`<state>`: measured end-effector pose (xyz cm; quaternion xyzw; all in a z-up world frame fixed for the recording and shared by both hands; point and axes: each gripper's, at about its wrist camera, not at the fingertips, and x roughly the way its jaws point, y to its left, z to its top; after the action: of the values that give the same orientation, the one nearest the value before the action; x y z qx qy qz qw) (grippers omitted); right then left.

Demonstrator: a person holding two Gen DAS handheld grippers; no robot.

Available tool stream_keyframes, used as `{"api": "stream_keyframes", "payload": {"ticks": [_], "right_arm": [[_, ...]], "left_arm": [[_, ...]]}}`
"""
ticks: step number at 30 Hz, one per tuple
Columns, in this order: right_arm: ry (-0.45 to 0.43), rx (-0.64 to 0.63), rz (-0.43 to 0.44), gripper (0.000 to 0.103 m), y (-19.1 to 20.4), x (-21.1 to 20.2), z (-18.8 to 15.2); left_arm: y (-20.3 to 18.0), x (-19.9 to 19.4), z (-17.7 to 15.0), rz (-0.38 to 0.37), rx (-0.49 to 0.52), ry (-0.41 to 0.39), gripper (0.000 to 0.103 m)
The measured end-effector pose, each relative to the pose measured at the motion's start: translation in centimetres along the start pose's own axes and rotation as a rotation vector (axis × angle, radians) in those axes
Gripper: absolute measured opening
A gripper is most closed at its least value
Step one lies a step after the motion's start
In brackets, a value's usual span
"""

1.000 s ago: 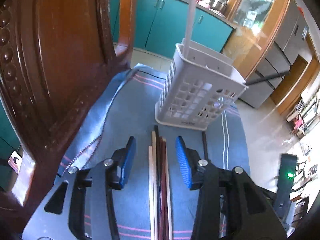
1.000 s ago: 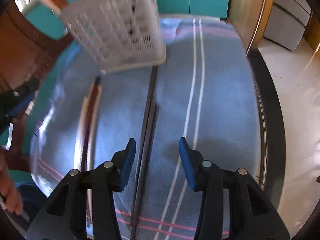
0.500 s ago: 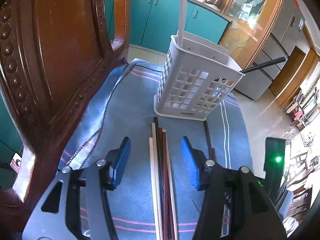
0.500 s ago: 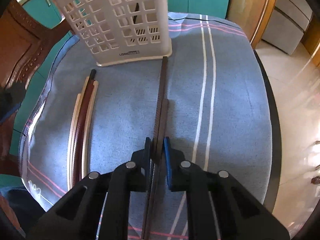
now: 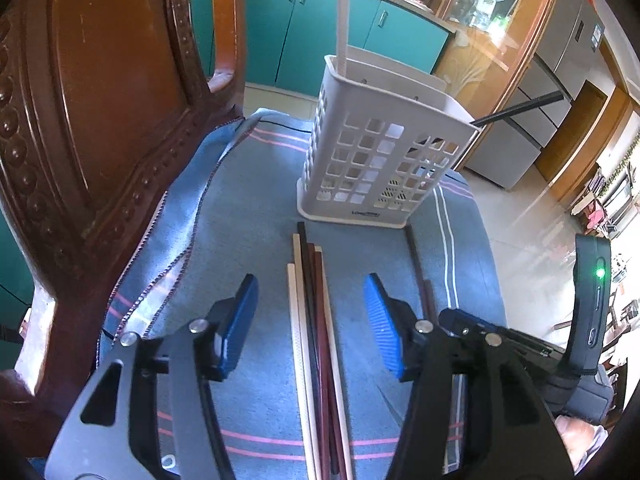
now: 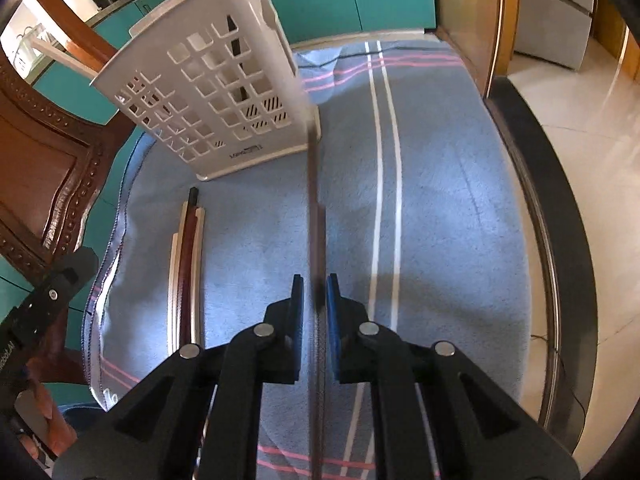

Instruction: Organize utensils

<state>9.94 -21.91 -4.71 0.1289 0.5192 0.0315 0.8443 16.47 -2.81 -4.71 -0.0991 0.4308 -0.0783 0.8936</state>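
A white slotted utensil basket [image 5: 376,148] stands on the blue striped cloth [image 5: 248,216], with a white stick [image 5: 342,16] and a dark chopstick [image 5: 520,110] in it. Several loose chopsticks [image 5: 316,320], cream, dark and red-brown, lie in a bundle between the pads of my open left gripper [image 5: 310,320]. My right gripper [image 6: 315,292] is shut on a dark brown chopstick [image 6: 314,184] that points toward the basket [image 6: 208,92] and looks lifted off the cloth [image 6: 440,200]. The bundle also shows in the right wrist view [image 6: 188,256].
A carved wooden chair back [image 5: 92,120] rises close on the left. The table's dark rim [image 6: 560,240] runs along the right, with tiled floor [image 6: 600,128] beyond. Teal cabinets [image 5: 288,28] stand behind the basket. The right gripper's body [image 5: 480,332] sits right of the left one.
My right gripper closed on the dark brown chopstick and raised it toward the basket. My left gripper drew back a little over the bundle and stayed open.
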Motion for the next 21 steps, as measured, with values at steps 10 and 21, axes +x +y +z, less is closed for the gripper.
{"api": "stream_keyframes", "payload": {"ticks": [10, 21], "right_arm": [[0.044, -0.073, -0.096, 0.016, 0.4, 2.1, -0.7], [0.02, -0.066, -0.136, 0.008, -0.1, 1.7, -0.8]], "left_arm": [[0.1, 0.2, -0.1, 0.004, 0.0, 0.011, 0.061], [0.1, 0.4, -0.3, 0.007, 0.004, 0.02, 0.061]]}}
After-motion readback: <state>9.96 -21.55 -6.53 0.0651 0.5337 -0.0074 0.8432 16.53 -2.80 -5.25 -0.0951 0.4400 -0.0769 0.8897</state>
